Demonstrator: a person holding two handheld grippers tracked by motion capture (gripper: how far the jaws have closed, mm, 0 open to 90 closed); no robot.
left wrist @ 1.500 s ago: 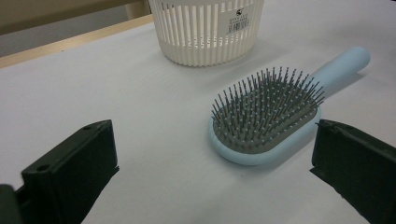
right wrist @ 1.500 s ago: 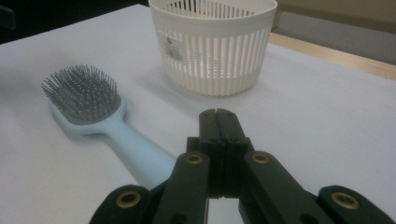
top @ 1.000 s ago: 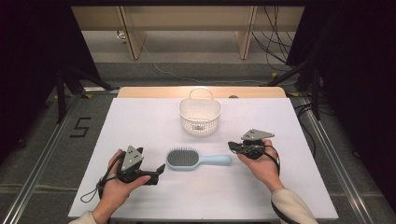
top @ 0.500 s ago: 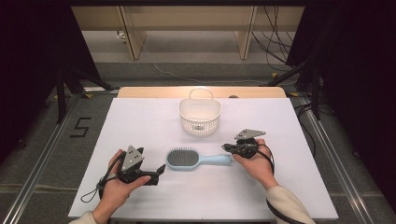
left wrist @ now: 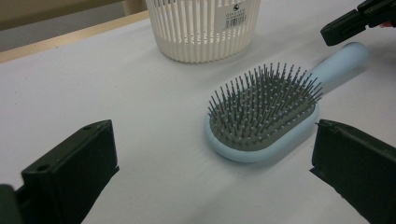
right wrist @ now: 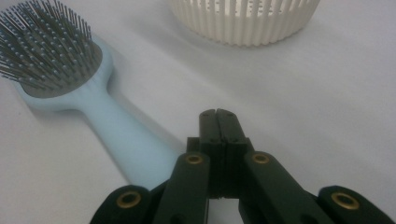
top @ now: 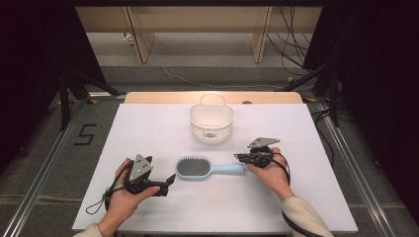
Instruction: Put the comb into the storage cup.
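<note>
A light blue hairbrush (top: pixel 207 169) with grey bristles (left wrist: pixel 261 109) lies bristles up on the white table (top: pixel 148 128), its handle pointing right. My left gripper (top: pixel 170 178) rests on the table just left of the brush head, and its jaws stand open with nothing between them (left wrist: pixel 212 175). My right gripper (top: pixel 239 158) is at the handle's end, jaws shut against each other (right wrist: pixel 218 116) and empty. In the right gripper view the handle (right wrist: pixel 126 135) runs beside and under the jaws. A white slatted basket (top: pixel 211 122) stands upright behind the brush.
The table's wooden back edge (top: pixel 163 97) lies behind the basket. Metal rails (top: pixel 44 163) run along the floor on both sides, and cables (top: pixel 291 44) trail at the back right. White tabletop stretches to the left and right of the basket.
My right gripper has edged left to the end of the brush handle, still shut. The left gripper and the brush have not moved.
</note>
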